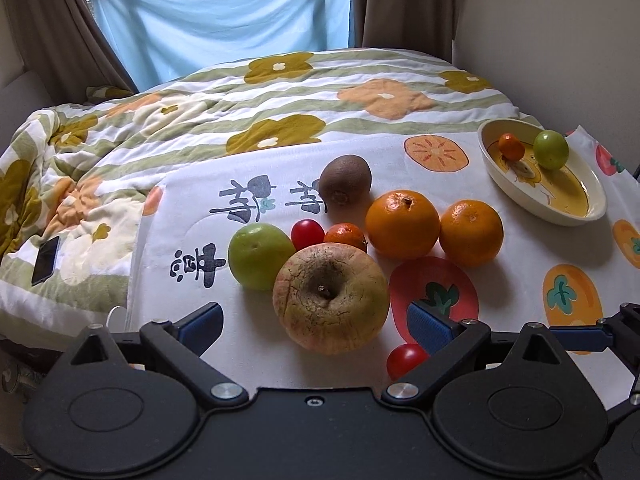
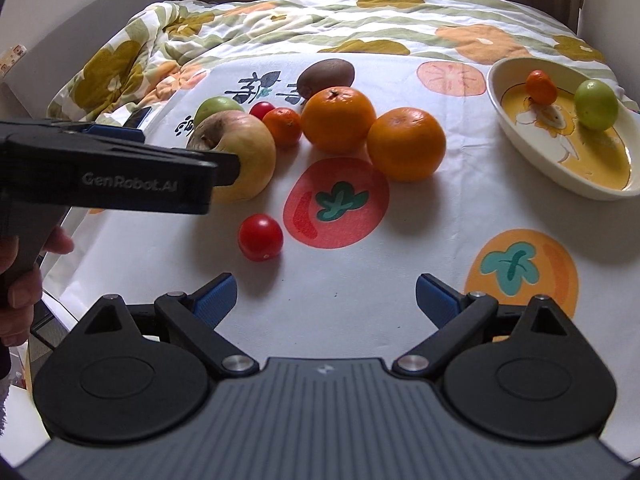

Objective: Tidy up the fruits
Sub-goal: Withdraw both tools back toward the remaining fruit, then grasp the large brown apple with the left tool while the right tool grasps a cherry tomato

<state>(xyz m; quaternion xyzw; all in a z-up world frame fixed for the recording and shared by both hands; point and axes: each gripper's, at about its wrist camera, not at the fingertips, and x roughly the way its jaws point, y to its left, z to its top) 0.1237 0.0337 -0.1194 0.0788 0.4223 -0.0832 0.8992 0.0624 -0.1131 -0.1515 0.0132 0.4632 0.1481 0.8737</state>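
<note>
On a white fruit-print cloth (image 2: 360, 280) lie a big blotchy apple (image 1: 331, 298), a green fruit (image 1: 260, 255), a kiwi (image 1: 345, 179), two large oranges (image 1: 402, 224) (image 1: 471, 233), a small tangerine (image 1: 345, 236) and two cherry tomatoes (image 1: 307, 233) (image 1: 406, 359). A cream oval dish (image 1: 576, 216) at the right holds a small tangerine (image 1: 511, 146) and a green fruit (image 1: 551, 149). My left gripper (image 1: 320, 326) is open, with the apple (image 2: 236, 156) sitting between its blue fingers. My right gripper (image 2: 325, 296) is open above bare cloth, right of a cherry tomato (image 2: 260, 237).
The cloth lies on a bed with a flowered quilt (image 1: 240, 112). A dark phone (image 1: 45, 260) rests on the quilt at the left. Curtains and a blue sheet (image 1: 224, 12) hang behind. A hand (image 2: 24, 280) holds the left gripper's handle.
</note>
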